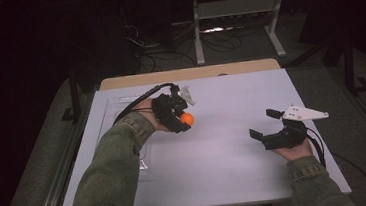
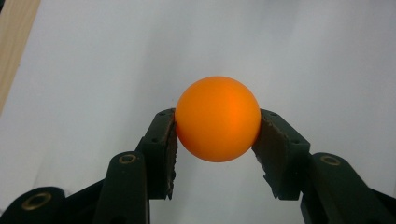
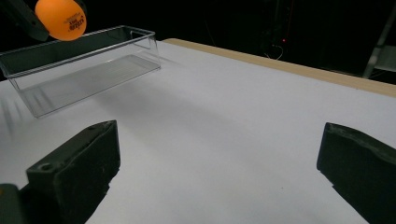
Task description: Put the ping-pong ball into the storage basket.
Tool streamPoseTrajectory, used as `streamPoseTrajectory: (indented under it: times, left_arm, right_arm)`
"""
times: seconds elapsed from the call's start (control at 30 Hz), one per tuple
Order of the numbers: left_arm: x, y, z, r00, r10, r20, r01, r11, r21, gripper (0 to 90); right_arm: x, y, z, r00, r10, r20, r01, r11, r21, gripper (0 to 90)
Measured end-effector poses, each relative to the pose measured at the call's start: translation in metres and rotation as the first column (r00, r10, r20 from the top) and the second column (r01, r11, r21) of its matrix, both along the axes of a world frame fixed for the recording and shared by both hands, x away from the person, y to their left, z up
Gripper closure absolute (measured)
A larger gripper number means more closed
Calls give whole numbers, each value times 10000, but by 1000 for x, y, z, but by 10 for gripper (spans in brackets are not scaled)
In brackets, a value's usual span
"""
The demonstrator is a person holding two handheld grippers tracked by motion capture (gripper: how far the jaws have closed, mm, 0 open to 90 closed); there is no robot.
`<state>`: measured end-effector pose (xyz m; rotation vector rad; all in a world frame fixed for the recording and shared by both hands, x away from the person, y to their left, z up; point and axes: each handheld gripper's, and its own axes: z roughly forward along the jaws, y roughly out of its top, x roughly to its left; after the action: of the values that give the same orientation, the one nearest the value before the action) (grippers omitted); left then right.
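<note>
Ball [image 2: 217,119] already pinched in left tongs [image 1: 184,117], lifted off bench [image 1: 235,153]; not yet dropped into clear tray [image 3: 84,70] at nine o'clock; right tongs [image 1: 265,124] spread, idle.

Both forearms wear olive-green sleeves with ribbed cuffs. The black two-jaw left gripper [image 1: 181,119] trails a black cable; brass-ringed screw holes dot its arms. The black right gripper [image 1: 264,124] carries a pale grey three-cornered plate and blocky dark pads [image 3: 84,163].
</note>
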<state>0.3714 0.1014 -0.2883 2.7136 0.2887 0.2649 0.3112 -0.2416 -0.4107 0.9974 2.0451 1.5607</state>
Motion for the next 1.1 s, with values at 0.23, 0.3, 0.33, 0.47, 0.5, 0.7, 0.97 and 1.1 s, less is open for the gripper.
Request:
streamPoseTrajectory:
  times: [0.23, 0.3, 0.33, 0.47, 0.5, 0.7, 0.97, 1.1]
  left_arm:
    - [0, 10, 5, 9999, 136, 21, -137, 9999, 89, 503]
    - [0, 13, 7, 9998, 187, 54, -188, 9998, 91, 503]
    - [0, 14, 8, 9998, 181, 54, -182, 9998, 102, 503]
    - [-2, 19, 11, 9996, 267, 99, -268, 9996, 107, 503]
    - [-3, 20, 12, 9996, 267, 111, -268, 9996, 92, 503]
    - [-5, 28, 17, 9989, 443, 175, -444, 9990, 65, 503]
    - [-6, 40, 20, 9977, 643, 233, -648, 9977, 183, 503]
    - [-8, 45, 22, 9976, 651, 219, -659, 9972, 353, 503]
  right_arm:
    - [0, 1, -1, 10000, 56, -57, -57, 10000, -81, 0]
    - [1, 1, -1, 10000, 22, -74, -23, 10000, -75, 0]
    - [1, 1, -1, 10000, 18, -60, -19, 10000, -81, 0]
    - [1, 1, -1, 10000, 37, -77, -38, 10000, -89, 0]
    - [0, 1, -1, 10000, 52, -80, -53, 10000, -85, 0]
    - [0, 2, -1, 9999, 85, -98, -86, 9999, -137, 0]
    - [0, 3, -2, 9998, 124, -123, -126, 9998, -157, 0]
    - [0, 3, -2, 9997, 164, -155, -167, 9997, -184, 0]
